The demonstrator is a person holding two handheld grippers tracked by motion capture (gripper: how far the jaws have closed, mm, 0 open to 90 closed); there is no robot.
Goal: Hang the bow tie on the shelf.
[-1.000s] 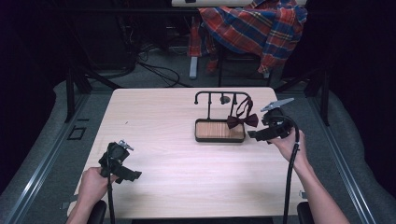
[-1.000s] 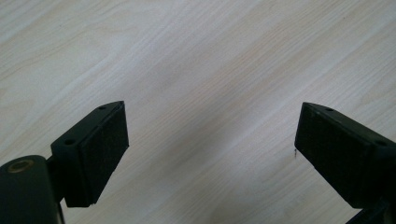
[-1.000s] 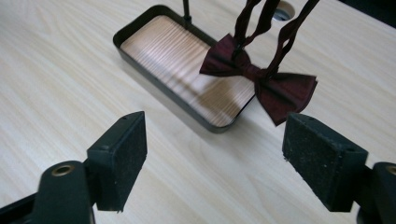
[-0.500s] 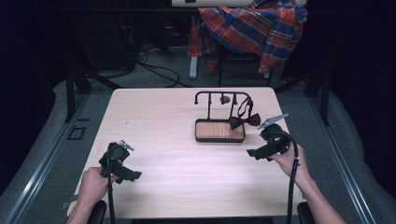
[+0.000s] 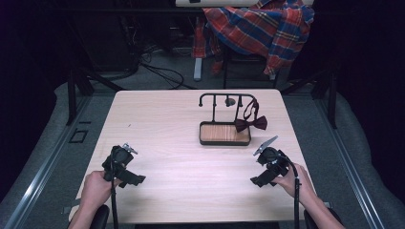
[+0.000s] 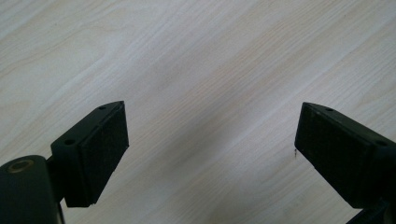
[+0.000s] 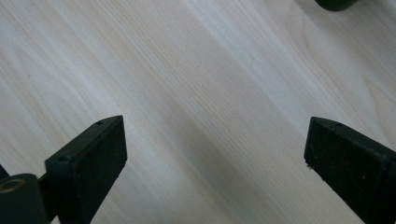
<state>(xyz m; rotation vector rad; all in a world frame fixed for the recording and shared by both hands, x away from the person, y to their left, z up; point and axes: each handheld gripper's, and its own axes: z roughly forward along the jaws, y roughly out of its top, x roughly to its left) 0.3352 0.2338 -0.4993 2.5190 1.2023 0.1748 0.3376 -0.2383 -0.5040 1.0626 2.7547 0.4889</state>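
Nearest the person, the left tongs (image 5: 125, 164) rest low over the bare surface (image 5: 186, 162) at the near left, jaws standing wide apart with nothing between them; the left gripper view gives only wood grain past the two black pads (image 6: 105, 140). At the near right, the right tongs (image 5: 265, 164) sit low over the surface, held in the right hand (image 5: 291, 183). Their jaws have just been opening and now stand wide, with nothing between them, plain wood under the pads (image 7: 105, 149) in the right gripper view. Farther out, right of centre, stands a small stand (image 5: 225, 117): a wood-lined tray base under a dark bar with hooks. The bow tie (image 5: 250, 124), dark red, hangs by its strap from the bar's right end, the bow itself lying against the tray's right edge, long axis running roughly left to right across the surface. Key relation: the bow tie lies straight ahead of the right tongs and slightly to their left, near; the left tongs are well apart from it, across the surface. Judgement: the right hand is the nearer one for any further handling. Beyond the surface, a plaid cloth (image 5: 260, 28) is draped over a chair.
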